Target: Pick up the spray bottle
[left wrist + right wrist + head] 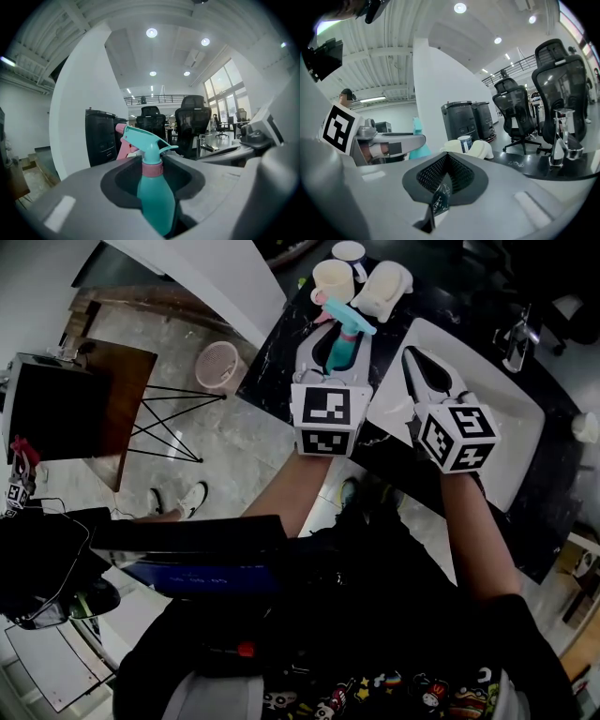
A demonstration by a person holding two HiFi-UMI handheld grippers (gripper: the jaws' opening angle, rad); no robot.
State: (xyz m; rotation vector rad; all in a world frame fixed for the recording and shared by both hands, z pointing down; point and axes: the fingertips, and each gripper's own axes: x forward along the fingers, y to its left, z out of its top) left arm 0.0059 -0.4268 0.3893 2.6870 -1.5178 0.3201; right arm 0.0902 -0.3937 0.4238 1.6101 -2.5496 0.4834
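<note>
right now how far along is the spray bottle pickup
Done: reach and grasp. The left gripper is shut on the teal spray bottle, just below its pink collar. Left: the lift. Whether the bottle has cleared the black counter can't be told. The right gripper is shut and empty.

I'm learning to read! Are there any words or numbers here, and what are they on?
No text can be read anywhere.
Cubes of left gripper and right gripper: square marker patterns, not letters.
Mug: blue band, too small to read.
Shirt: cartoon print, too blurred to read.
The spray bottle: no label shows.
</note>
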